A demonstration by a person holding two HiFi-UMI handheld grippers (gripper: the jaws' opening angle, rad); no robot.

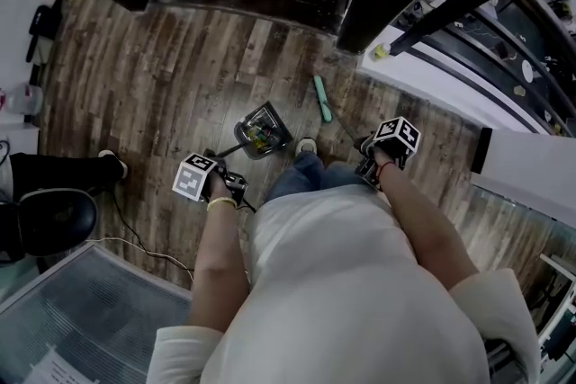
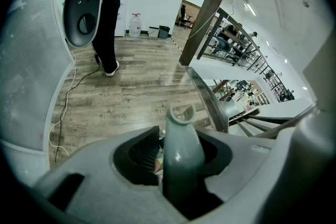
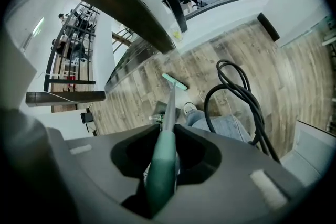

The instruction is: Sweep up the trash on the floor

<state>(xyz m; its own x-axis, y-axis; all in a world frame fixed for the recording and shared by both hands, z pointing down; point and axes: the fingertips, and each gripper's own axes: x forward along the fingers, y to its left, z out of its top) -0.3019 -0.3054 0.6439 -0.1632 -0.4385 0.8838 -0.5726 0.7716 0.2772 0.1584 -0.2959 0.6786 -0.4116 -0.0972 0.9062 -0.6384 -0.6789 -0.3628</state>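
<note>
Down on the wooden floor [image 1: 153, 76], far left in the head view, we have a bystander's black trouser leg and shoe [image 1: 110, 163], with a thin pale cable [image 1: 144, 249] trailing across the boards just below.

Moving in, there's the left gripper [image 1: 232, 184], and its own view settles it: the jaws are clamped on the grey-green dustpan handle [image 2: 181, 147], which rises straight up between them. Follow that handle forward and we reach the dustpan [image 1: 263, 130], a dark pan just ahead of the person's feet. The trash [image 1: 259, 137] sits inside it as a small colourful heap. We cannot tell whether the pan touches the boards or hangs just off them.

Just right of the pan we see the person's own shoe [image 1: 307, 145] poking out under blue jeans [image 1: 301, 175].

Further right and a little ahead, the green broom head [image 1: 322, 99] sits low over the floor, near the dustpan but apart from it.

Then the right gripper [image 1: 369, 159], jaws closed tight on the green broom handle [image 3: 160, 165], the thin shaft running away from it to the broom head. In that view black cables [image 3: 236, 93] loop to the right of the shaft, above the jeans.
</note>
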